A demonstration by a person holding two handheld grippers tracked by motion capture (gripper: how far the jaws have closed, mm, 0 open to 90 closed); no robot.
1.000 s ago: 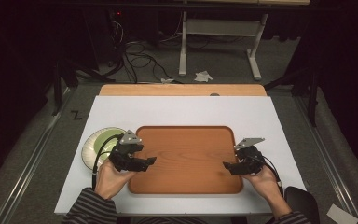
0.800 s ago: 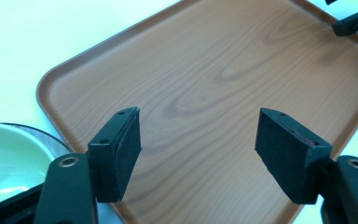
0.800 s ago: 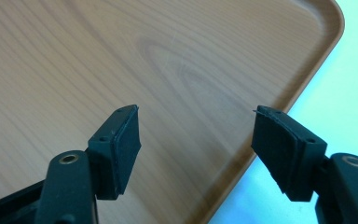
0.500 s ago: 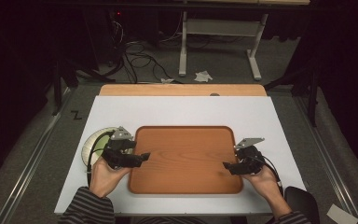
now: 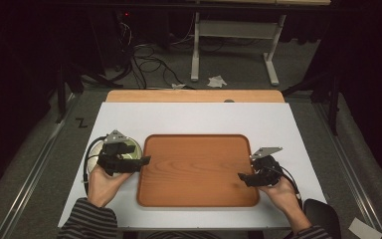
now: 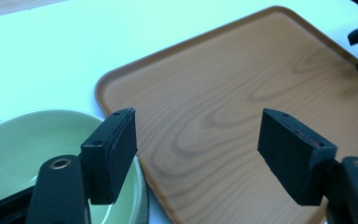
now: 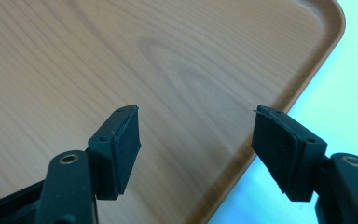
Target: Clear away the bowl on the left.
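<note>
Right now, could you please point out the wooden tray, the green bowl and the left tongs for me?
wooden tray (image 5: 199, 172): high view, bare middle of its floor.
green bowl (image 6: 37, 140): left gripper view, inner wall.
left tongs (image 6: 198, 154): left gripper view, midway between the open tips.

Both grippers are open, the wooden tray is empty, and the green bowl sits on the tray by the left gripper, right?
Not quite. The green bowl is not on the wooden tray; it stands on the white table beside the tray's left edge, as the high view and left gripper view show. The rest holds: the left gripper and right gripper are open, and the tray is empty.
</note>
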